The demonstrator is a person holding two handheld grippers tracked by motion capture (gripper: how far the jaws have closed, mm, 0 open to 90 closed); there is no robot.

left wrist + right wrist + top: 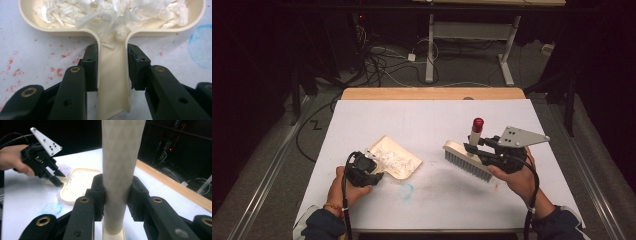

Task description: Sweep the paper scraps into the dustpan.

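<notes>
Gripping the cream dustpan [398, 159] by its flat handle, the left tool [113, 66] has both jaws pressed against the handle's sides, which keeps the pan steady and its load of white shredded scraps [115, 11] inside. The right tool [117, 195] is clamped on the hand brush [466, 157] by its pale handle, holding it well to the right of the dustpan, bristles toward the white tabletop [432, 120]. Faint red specks and a blue smudge [407, 190] mark the tabletop just beside the dustpan. Beyond the dustpan, the dark room holds cables on the floor [382, 60] and another desk's legs.
</notes>
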